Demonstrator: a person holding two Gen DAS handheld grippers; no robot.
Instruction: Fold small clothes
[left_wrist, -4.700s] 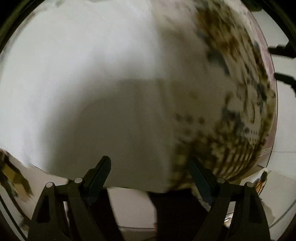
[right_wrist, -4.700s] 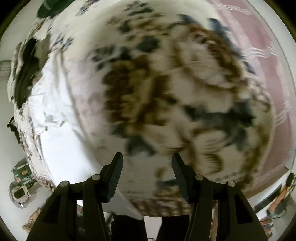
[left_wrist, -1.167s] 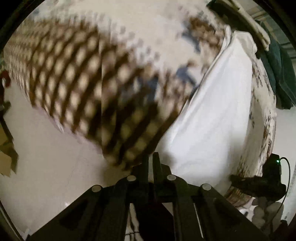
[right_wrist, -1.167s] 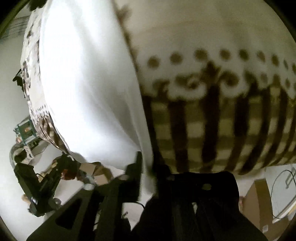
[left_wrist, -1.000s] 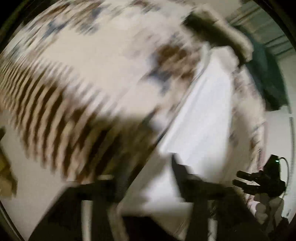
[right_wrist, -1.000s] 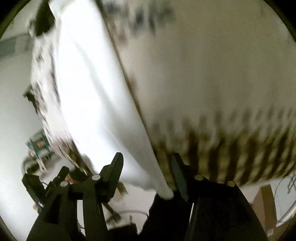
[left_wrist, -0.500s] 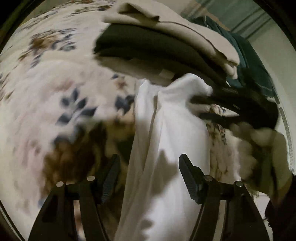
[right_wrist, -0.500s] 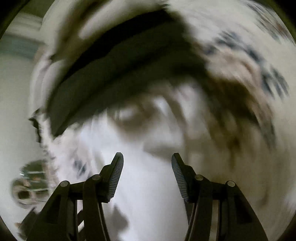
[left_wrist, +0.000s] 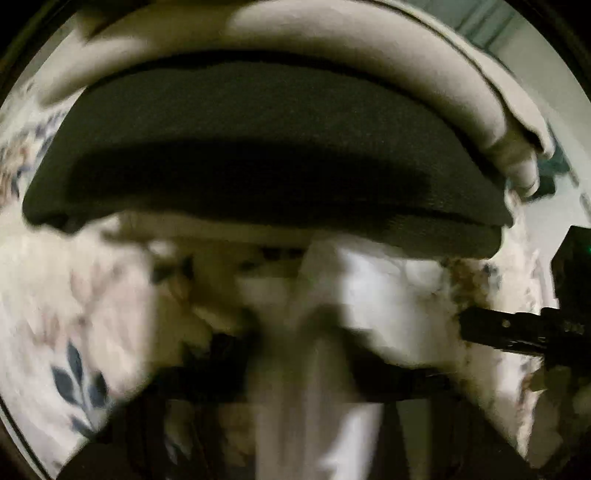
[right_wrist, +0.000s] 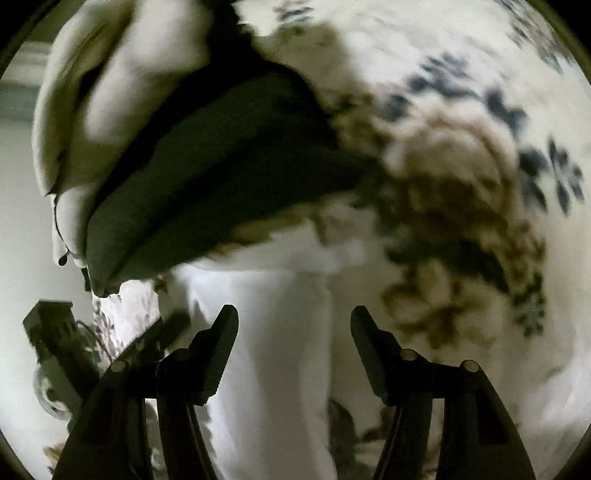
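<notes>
A white garment (left_wrist: 362, 288) lies folded in a long narrow strip on the flowered cloth (left_wrist: 74, 295), its far end against a stack of folded clothes. In the right wrist view the white garment (right_wrist: 273, 332) runs between the fingers of my right gripper (right_wrist: 293, 332), which is open above it. My left gripper (left_wrist: 295, 354) is blurred low in its view, over the same strip; its jaws look spread. The right gripper also shows at the right edge of the left wrist view (left_wrist: 517, 332).
The stack holds a dark green folded piece (left_wrist: 258, 155) under a beige one (left_wrist: 369, 66). It also shows in the right wrist view (right_wrist: 207, 184). The flowered cloth (right_wrist: 461, 166) spreads to the right. A pale wall stands behind.
Both grippers let go of the white garment about a second ago and opened. Since then both have moved forward along the strip toward the stack, which now looks much larger.
</notes>
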